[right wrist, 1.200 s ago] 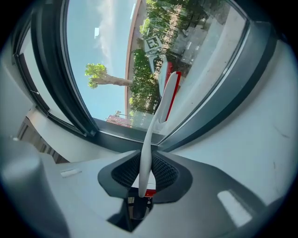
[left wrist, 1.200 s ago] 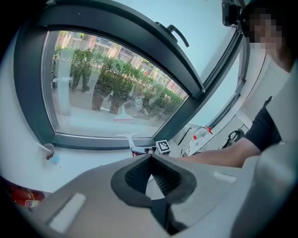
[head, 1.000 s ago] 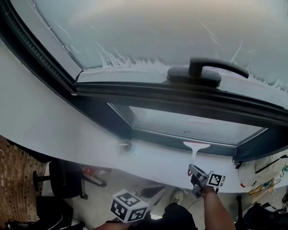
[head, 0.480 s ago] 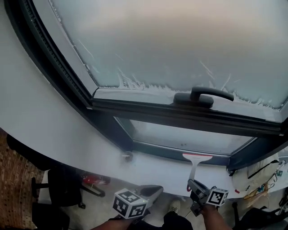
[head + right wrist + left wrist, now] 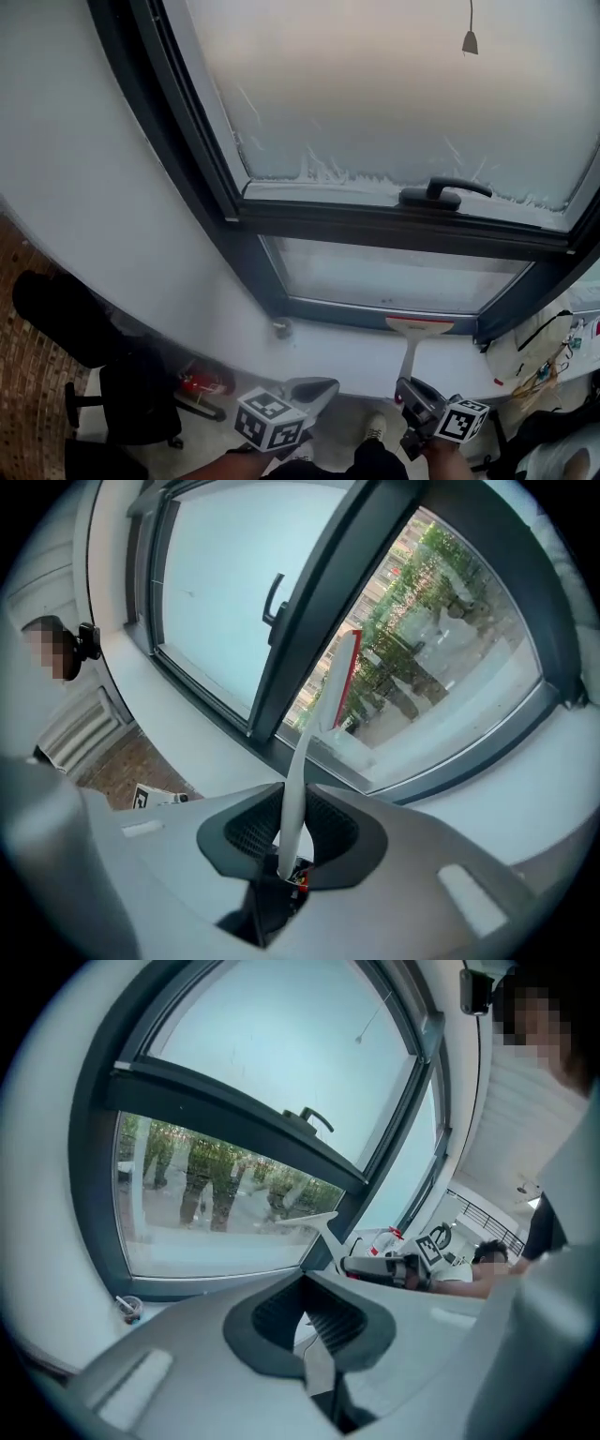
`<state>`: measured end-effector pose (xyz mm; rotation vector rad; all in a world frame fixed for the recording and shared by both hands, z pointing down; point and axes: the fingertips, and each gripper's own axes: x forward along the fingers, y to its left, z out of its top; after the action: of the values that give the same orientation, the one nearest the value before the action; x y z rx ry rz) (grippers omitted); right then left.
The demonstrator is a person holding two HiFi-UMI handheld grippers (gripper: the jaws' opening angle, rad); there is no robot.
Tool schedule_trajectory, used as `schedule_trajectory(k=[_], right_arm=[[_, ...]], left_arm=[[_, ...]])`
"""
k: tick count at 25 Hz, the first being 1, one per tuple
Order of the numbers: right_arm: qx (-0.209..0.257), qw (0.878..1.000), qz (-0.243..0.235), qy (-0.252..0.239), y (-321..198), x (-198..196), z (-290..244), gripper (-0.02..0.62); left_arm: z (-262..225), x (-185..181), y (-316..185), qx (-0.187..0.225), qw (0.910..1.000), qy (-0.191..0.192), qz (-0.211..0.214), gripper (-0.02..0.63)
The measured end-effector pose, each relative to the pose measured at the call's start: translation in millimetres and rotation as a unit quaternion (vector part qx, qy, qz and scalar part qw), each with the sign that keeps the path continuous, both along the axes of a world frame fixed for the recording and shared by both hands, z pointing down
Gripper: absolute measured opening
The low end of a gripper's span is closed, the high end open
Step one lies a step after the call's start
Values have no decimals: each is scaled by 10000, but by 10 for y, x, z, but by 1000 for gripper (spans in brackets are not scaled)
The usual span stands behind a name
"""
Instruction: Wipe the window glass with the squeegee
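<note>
The right gripper [image 5: 407, 384] has its fingers clamped on the thin white handle of the squeegee [image 5: 413, 339]. The handle points straight away from the fingers toward the window, and the red-edged blade lies across its far end, just by the bottom right edge of the lower window glass [image 5: 384, 277] and above the white sill [image 5: 347, 356]. The left gripper [image 5: 314, 389] hangs low and off to the left, with its fingers together and nothing in them, so the right one is much nearer the glass.
</note>
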<state>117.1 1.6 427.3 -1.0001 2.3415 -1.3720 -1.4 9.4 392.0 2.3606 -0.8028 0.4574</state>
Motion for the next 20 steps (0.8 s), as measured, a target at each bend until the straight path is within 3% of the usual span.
schedule_trajectory(k=[10,20], right_arm=[[268,9983,506,138,983,-612,-447,98],[491,9938,846,527,1714,-866,-826,98]], left_arm=[[-239,-743,669,519,9981,62,327,1],[-477,-961,1189,654,9947,289,736,1]])
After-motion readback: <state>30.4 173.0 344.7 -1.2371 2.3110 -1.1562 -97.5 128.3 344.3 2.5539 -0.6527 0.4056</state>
